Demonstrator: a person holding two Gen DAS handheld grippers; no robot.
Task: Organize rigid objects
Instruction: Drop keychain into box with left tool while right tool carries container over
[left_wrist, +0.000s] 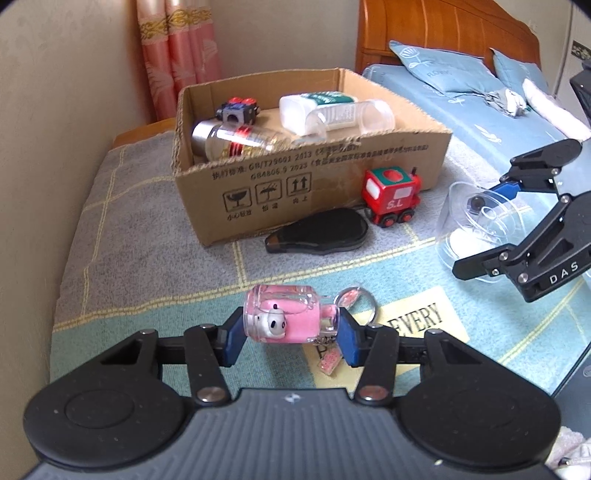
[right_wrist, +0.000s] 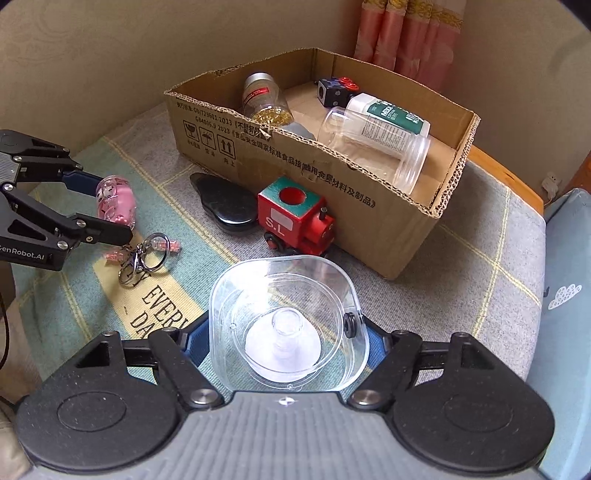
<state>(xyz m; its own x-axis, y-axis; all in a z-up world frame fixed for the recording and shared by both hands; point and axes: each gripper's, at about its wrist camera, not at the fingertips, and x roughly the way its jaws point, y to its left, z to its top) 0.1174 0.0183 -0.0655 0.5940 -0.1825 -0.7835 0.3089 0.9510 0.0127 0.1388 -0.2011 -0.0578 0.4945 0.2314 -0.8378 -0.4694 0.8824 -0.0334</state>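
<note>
my left gripper (left_wrist: 291, 325) pinches the glossy pink bottle charm (left_wrist: 286, 319) just above the woven checked blanket (left_wrist: 147, 258); my right gripper (right_wrist: 288, 343) clasps a clear, rounded-square plastic container (right_wrist: 288, 321) near the corrugated cardboard box (right_wrist: 369, 206).

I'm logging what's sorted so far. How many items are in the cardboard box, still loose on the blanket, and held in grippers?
In the cardboard box: 4
Loose on the blanket: 2
Held in grippers: 2
Total: 8
</note>
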